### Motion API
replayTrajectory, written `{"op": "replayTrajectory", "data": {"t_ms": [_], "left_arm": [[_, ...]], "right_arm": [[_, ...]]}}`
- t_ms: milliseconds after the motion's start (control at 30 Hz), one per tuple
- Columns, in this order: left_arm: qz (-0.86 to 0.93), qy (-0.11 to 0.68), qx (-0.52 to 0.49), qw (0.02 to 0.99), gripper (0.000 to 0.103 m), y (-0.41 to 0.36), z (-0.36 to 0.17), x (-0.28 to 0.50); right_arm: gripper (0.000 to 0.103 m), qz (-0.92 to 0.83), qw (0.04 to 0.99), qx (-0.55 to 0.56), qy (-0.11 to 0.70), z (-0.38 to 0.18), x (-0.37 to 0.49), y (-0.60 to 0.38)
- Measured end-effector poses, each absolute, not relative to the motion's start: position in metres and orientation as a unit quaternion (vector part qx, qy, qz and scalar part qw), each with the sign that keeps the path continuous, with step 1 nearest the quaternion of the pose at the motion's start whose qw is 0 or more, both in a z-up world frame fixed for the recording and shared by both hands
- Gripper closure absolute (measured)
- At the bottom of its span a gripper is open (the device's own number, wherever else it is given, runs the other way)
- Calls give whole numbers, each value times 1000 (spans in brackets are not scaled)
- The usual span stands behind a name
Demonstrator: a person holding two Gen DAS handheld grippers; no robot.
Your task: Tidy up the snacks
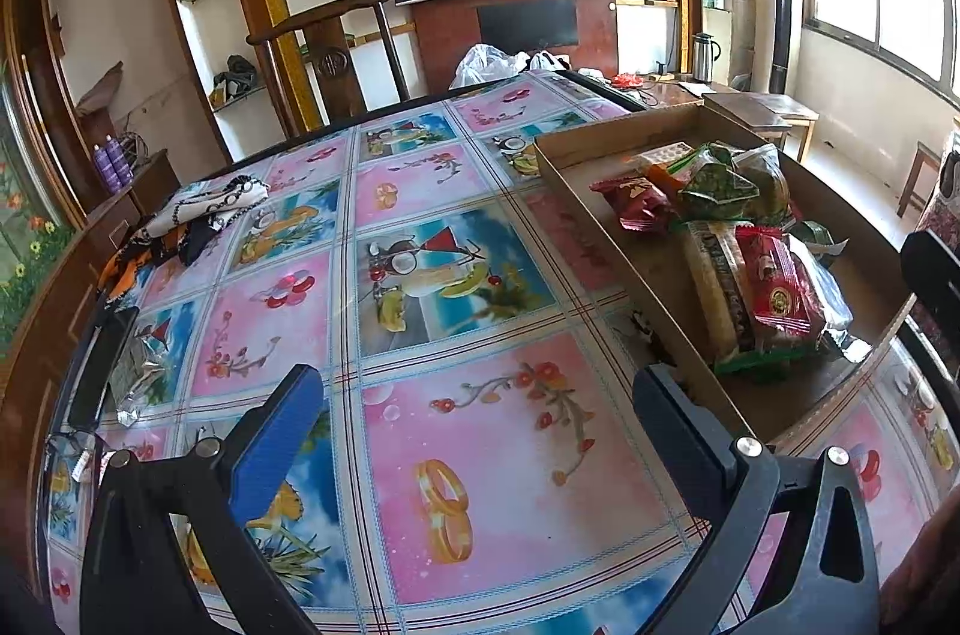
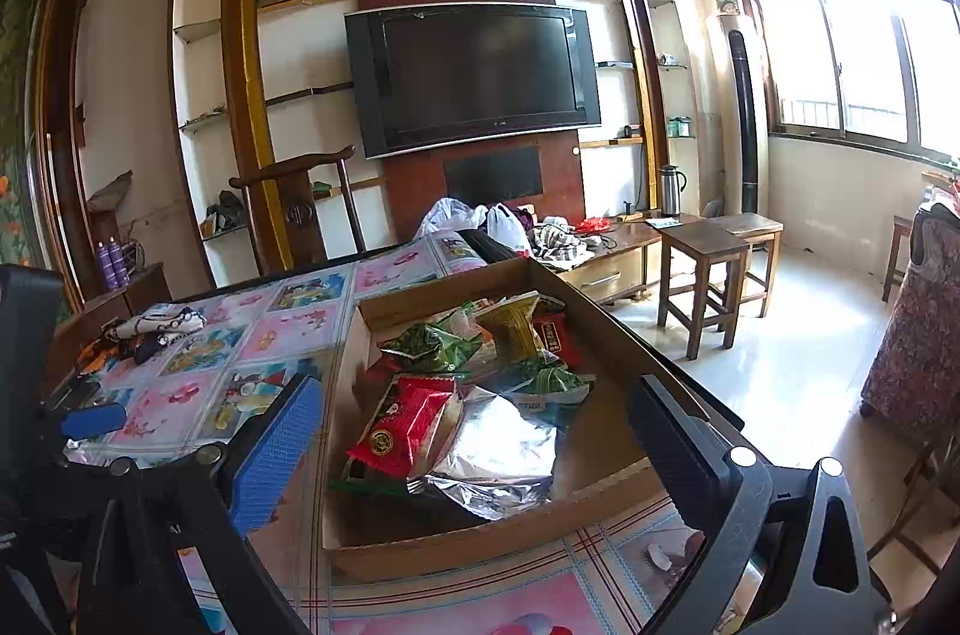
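A shallow cardboard tray (image 1: 576,191) (image 2: 480,545) lies on the right side of the table and holds a heap of snack packets: red ones (image 1: 780,299) (image 2: 402,425), green ones (image 1: 726,188) (image 2: 432,347), a silver foil bag (image 2: 498,449) and a long biscuit pack (image 1: 714,299). My left gripper (image 1: 480,413) is open above the bare tablecloth, just left of the tray, with nothing between its fingers. My right gripper (image 2: 480,431) is open too, hovering over the near end of the tray above the red and silver packets. A crumpled silver packet (image 1: 135,377) lies at the table's left edge.
The table carries a pink and blue patterned cloth (image 1: 456,287). A patterned fabric bundle (image 1: 204,209) lies at its far left, a dark flat device (image 1: 99,365) at the left edge. A wooden chair (image 1: 327,53) stands behind; stools (image 2: 714,263) and open floor lie to the right.
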State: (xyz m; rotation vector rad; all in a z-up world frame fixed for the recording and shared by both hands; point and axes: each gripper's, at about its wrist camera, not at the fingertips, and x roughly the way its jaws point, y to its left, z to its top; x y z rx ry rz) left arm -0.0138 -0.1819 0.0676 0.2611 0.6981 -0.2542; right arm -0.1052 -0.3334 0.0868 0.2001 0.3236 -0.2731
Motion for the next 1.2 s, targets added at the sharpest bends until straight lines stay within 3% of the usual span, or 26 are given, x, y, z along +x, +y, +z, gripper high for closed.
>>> {"op": "replayTrajectory", "data": {"t_ms": [1200], "left_arm": [[-116, 326, 150, 926, 0, -188, 69, -20]], "right_arm": [[1, -137, 971, 113, 162, 88, -106, -338]]}}
